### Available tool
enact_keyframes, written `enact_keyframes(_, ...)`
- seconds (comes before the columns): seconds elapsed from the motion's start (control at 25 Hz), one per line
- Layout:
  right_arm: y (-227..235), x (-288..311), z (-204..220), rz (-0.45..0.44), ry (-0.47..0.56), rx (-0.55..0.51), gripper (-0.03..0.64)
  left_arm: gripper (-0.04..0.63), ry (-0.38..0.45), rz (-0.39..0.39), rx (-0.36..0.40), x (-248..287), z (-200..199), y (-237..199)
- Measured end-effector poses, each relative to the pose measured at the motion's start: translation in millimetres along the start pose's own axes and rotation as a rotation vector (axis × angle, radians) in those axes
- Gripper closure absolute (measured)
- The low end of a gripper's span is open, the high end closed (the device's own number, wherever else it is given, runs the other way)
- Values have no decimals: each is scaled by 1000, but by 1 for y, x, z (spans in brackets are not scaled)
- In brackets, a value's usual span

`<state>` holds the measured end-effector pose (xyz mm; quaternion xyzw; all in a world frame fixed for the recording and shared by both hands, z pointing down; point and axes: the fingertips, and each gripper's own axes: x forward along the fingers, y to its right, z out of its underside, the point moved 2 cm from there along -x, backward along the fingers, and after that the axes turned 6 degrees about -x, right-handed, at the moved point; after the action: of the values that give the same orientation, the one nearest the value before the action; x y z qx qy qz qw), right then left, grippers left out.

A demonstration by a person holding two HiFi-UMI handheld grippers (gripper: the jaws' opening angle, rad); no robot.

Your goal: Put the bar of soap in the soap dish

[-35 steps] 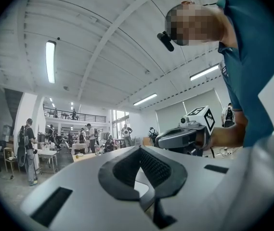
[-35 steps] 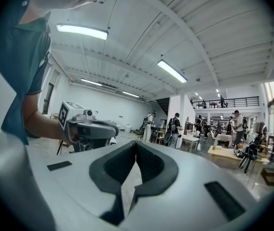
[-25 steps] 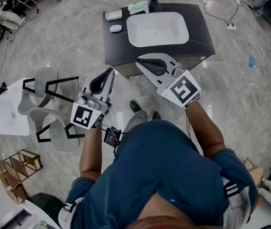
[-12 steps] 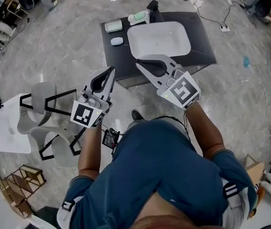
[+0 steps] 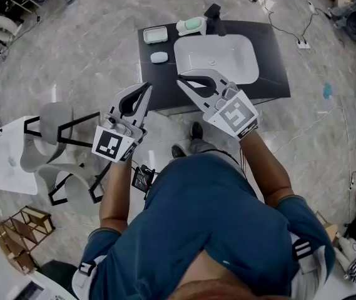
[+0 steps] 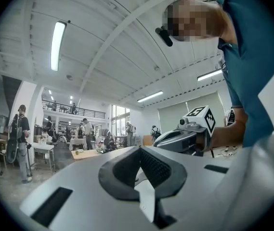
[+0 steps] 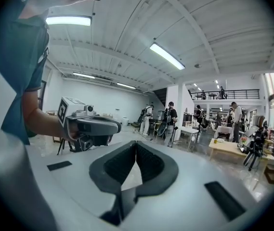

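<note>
On the dark counter [image 5: 271,55], left of the white basin [image 5: 218,58], lies a pale oval bar of soap [image 5: 159,57]. Behind it sits a rectangular soap dish [image 5: 155,34] with a greenish inside. My left gripper [image 5: 147,87] hovers at the counter's near left edge, shut and empty. My right gripper [image 5: 179,80] hangs over the near edge in front of the basin, also shut with nothing in it. In the left gripper view the left gripper [image 6: 139,149] has its pads together; the right gripper [image 7: 135,142] shows the same in its own view. Both point level into the hall.
A black tap [image 5: 213,11] and a mint-green item on a white holder [image 5: 192,25] stand behind the basin. Grey chairs [image 5: 55,120] and a white table [image 5: 5,158] are at the left, a wooden rack [image 5: 21,230] lower left. Cables [image 5: 303,42] trail over the floor at the right.
Both grippers have moved forward with the person toward the counter, which now lies closer under their tips. Both stayed shut.
</note>
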<state>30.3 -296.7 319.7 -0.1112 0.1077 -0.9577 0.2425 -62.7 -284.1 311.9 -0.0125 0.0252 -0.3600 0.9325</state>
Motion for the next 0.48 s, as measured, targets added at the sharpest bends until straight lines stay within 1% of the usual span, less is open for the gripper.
enact_keyframes(0.12, 18, 12, 11, -38, 0, 4, 601, 592, -16, -46, -10, 13, 3, -13)
enact_keyframes(0.32, 52, 32, 32, -77, 9, 18, 601, 592, -30, -93, 10, 38, 10, -36)
enact_keyframes(0.48, 69, 51, 46, -108, -4, 34, 601, 592, -43, -130, -7, 49, 19, -51)
